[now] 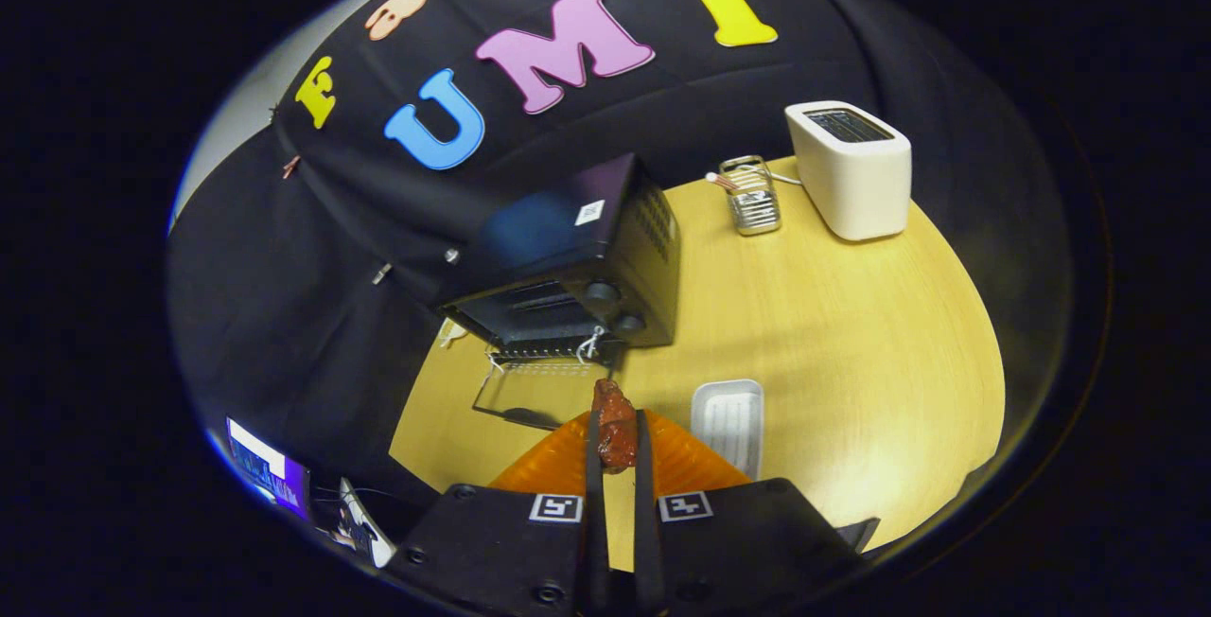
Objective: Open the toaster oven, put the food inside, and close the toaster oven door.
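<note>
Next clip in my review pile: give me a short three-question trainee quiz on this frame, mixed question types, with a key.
1. True or false: the toaster oven door is closed.
2. What does the gripper hold? A) a white tray B) a reddish-brown piece of food C) a metal rack
3. Fill in: the white toaster stands on the wooden table next to a small ____ basket.

Key
1. False: the door hangs open, lying flat just ahead of the fingers.
2. B: both fingers press on the food, above the orange plate, with the white tray beside it.
3. Wire (metal).
</note>
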Demonstrator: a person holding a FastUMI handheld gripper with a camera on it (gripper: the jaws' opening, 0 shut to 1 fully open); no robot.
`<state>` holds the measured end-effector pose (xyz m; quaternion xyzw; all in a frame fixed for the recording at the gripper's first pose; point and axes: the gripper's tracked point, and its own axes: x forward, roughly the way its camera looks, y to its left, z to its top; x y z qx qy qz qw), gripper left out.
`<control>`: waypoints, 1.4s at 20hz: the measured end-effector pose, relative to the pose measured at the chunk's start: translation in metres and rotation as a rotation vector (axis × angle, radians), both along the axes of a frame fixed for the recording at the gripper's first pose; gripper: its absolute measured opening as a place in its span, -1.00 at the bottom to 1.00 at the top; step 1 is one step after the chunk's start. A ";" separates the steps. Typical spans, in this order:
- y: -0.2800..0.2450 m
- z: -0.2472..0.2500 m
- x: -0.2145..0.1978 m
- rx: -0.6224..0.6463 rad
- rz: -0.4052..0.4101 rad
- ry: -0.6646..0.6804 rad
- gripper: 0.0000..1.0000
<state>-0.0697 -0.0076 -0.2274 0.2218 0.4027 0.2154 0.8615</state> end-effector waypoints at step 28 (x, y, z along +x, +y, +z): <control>0.243 -0.077 0.135 0.133 -0.231 0.061 -0.71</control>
